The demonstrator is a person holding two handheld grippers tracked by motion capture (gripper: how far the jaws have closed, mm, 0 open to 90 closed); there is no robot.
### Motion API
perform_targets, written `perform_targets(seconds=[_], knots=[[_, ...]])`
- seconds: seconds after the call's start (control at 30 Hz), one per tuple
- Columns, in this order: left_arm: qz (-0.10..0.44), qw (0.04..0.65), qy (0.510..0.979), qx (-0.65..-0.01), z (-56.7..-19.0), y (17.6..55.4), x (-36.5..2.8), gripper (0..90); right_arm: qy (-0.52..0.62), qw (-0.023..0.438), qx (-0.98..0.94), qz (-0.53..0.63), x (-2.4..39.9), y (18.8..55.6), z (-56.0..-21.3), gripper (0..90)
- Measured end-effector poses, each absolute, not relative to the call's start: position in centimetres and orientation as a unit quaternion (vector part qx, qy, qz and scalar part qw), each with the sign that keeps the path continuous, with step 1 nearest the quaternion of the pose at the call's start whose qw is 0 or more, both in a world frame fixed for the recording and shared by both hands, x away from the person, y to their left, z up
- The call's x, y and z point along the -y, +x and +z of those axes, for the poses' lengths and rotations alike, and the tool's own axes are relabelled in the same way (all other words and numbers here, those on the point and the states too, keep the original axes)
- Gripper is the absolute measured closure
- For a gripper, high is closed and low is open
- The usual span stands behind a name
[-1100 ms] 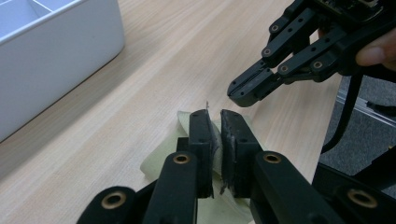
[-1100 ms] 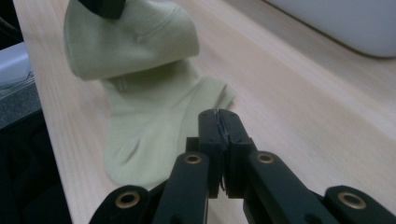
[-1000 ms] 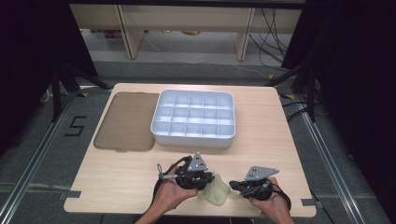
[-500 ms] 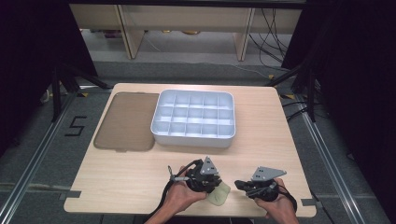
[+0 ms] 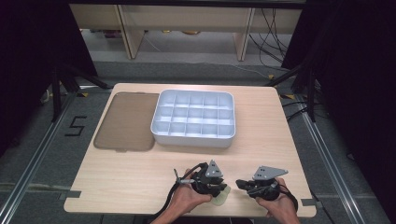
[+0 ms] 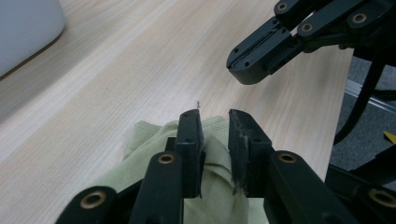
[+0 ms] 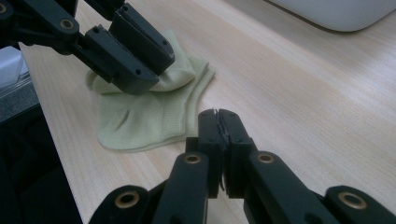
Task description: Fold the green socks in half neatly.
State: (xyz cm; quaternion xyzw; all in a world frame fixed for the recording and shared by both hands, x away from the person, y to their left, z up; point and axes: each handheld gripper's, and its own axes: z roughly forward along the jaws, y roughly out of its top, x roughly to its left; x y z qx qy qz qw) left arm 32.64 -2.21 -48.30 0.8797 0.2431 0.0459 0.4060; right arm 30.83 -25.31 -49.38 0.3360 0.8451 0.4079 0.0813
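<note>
A pale green sock [image 5: 220, 196] lies crumpled on the tabletop [image 5: 140, 186] near its front edge, at about 6 o'clock from the white compartment tray [image 5: 194, 116]. The left gripper [image 6: 215, 128] sits right over the sock: in the left gripper view its jaws stand a little apart, with the fabric bunched under and between them, and the pads do not press it. These jaws have just been opening, so the sock is released and rests on the wood. In the right gripper view the sock [image 7: 149, 116] spreads flat below the left gripper's jaws [image 7: 140, 60], its cuff pointing toward 3 o'clock. The right gripper [image 7: 218, 116] is clenched with nothing in it, just beside the sock, at the sock's 3 o'clock in the high view [image 5: 240, 184]. A brown flat lid [image 5: 123, 121] lies touching the tray's 9 o'clock side.
</note>
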Motion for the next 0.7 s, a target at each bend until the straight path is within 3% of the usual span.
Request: perform_targets(seconds=[0.17, 0.3, 0.43, 0.5, 0.53, 0.7], knots=[[0.038, 0.407, 0.882, -0.233, -48.5, 32.5, 2.3, 68.8, 0.327, 0.091, -0.847, 0.41, 25.7, 31.1, -49.2, 88.2], [0.035, 0.425, 0.874, -0.231, -48.1, 32.3, 2.1, 57.2, 0.33, 0.096, -0.843, 0.413, 26.0, 31.2, -49.3, 88.1], [0.033, 0.451, 0.854, -0.257, -47.0, 32.2, 0.7, 54.3, 0.327, 0.1, -0.842, 0.417, 26.1, 31.3, -49.1, 88.1], [0.036, 0.459, 0.849, -0.26, -46.7, 32.3, -0.5, 56.6, 0.332, 0.096, -0.841, 0.417, 26.0, 31.1, -49.0, 88.1], [0.043, 0.457, 0.85, -0.259, -46.5, 32.3, -1.8, 62.8, 0.33, 0.101, -0.839, 0.42, 25.7, 30.9, -48.9, 87.8], [0.047, 0.453, 0.848, -0.272, -47.3, 32.2, -3.7, 75.2, 0.319, 0.098, -0.841, 0.426, 25.0, 30.8, -48.5, 87.6]])
